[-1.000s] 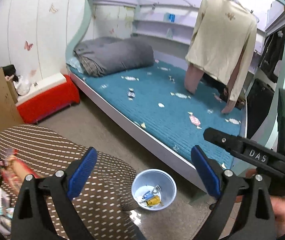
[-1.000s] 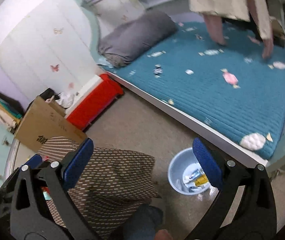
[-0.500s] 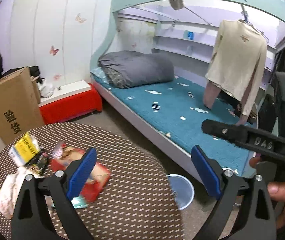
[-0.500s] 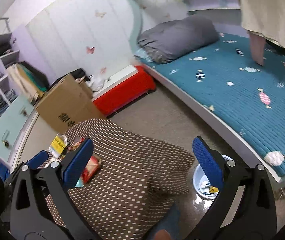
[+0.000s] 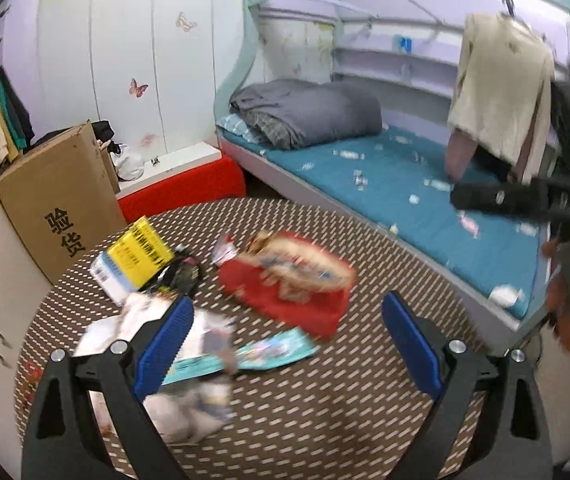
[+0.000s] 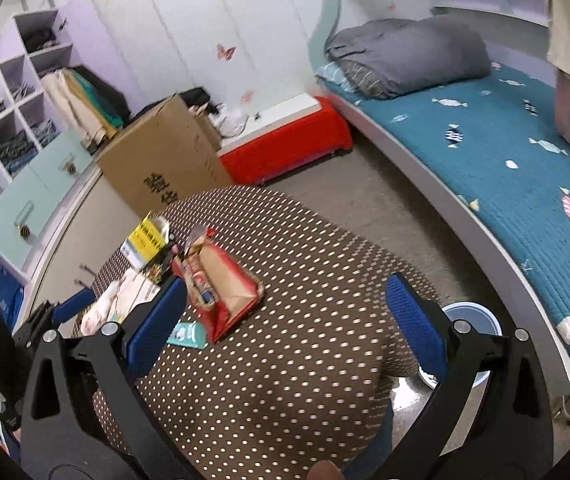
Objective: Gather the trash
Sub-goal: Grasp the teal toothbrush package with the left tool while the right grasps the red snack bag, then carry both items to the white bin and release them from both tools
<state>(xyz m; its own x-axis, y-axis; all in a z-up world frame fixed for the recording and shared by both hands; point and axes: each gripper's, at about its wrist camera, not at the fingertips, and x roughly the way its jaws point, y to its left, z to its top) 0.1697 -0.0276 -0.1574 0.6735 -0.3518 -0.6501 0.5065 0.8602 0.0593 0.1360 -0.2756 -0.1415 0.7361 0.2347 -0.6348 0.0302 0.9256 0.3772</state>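
Note:
Trash lies on a round table with a brown dotted cloth [image 5: 325, 420] [image 6: 305, 360]: a red snack bag [image 5: 289, 284] [image 6: 221, 288], a yellow box [image 5: 137, 256] [image 6: 147, 238], a teal wrapper [image 5: 269, 350] [image 6: 187, 334], white crumpled paper [image 5: 181, 416] and other wrappers. My left gripper [image 5: 285, 344] is open and empty above the trash pile. My right gripper [image 6: 285, 328] is open and empty above the table, right of the red bag. A pale blue bin [image 6: 471, 320] stands on the floor, partly hidden behind the right finger.
A cardboard box [image 5: 61, 200] [image 6: 165, 168] stands behind the table. A red bench [image 5: 181, 188] [image 6: 285, 140] and a bed with a teal cover [image 5: 425, 200] [image 6: 505, 152] lie beyond. A beige shirt [image 5: 501, 96] hangs over the bed. A cabinet [image 6: 33, 196] is at left.
Both grippers have swung left and up from the floor bin to the table. The trash pile has come into view under them. Both stayed open.

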